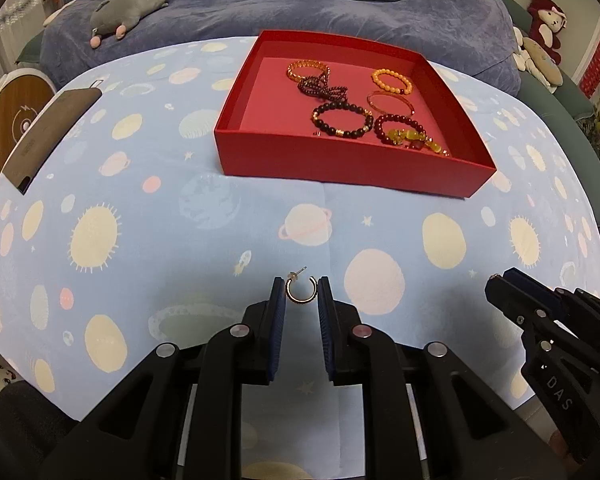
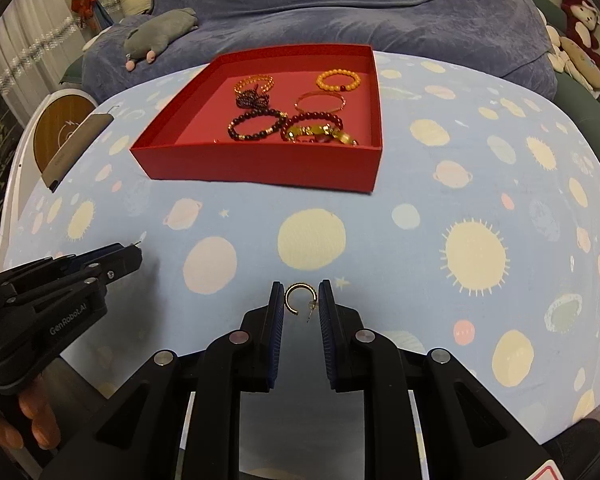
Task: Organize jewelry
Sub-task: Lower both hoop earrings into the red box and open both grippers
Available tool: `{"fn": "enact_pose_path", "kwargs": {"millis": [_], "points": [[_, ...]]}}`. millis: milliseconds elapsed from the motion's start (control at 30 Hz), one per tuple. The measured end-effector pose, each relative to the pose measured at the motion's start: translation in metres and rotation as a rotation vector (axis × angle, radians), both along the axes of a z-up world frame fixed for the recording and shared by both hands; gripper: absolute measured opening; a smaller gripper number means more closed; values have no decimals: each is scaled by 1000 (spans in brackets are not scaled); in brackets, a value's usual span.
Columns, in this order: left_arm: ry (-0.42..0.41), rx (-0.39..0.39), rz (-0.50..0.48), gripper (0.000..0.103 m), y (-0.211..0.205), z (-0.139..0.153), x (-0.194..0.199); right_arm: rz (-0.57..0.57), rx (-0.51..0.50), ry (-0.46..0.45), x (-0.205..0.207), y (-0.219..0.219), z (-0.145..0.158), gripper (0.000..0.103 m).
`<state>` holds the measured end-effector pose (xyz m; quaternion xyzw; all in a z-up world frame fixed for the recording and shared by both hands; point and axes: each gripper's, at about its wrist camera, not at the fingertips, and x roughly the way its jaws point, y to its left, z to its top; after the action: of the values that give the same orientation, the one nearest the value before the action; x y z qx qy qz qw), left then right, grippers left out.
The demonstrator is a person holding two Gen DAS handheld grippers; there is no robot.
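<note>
My left gripper (image 1: pixel 301 289) is shut on a small gold hoop earring (image 1: pixel 300 291), pinched between its blue pads above the tablecloth. A matching gold hoop earring (image 2: pixel 299 299) is held the same way by my right gripper (image 2: pixel 301 294), post hanging down. Each gripper shows in the other's view: the right gripper (image 1: pixel 500 286) at the right, the left gripper (image 2: pixel 134 254) at the left. Beyond them stands an open red box (image 1: pixel 340 160) holding several bead bracelets (image 1: pixel 342 120). The same red box (image 2: pixel 260 162) appears in the right wrist view.
A light blue tablecloth (image 1: pixel 140 208) printed with planets and suns covers the table. A brown pouch (image 1: pixel 48 136) lies at the table's left edge beside a round wooden disc (image 1: pixel 16 120). A blue-covered sofa with plush toys (image 1: pixel 132 4) stands behind.
</note>
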<state>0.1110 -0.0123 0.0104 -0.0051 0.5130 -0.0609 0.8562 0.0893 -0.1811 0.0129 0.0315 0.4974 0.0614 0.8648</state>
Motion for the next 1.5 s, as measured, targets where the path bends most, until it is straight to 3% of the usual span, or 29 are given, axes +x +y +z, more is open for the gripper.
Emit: {"fn": "enact_pose_path", "kwargs": {"millis": [367,600,1000,1500], "points": [[-114,-1,-36,16,-22,41,60,33,7,-129,67,8,52,17],[-170,10,-32,16,-25,55,103,28,5,-178,113,7,66,17],[-192,49,-47,16,-29,45,154,27,-13,-177,170,15,55,17],[-148,69,-45,16,-35,18,176,-1,-12,-141,197,8,29,17]]}}
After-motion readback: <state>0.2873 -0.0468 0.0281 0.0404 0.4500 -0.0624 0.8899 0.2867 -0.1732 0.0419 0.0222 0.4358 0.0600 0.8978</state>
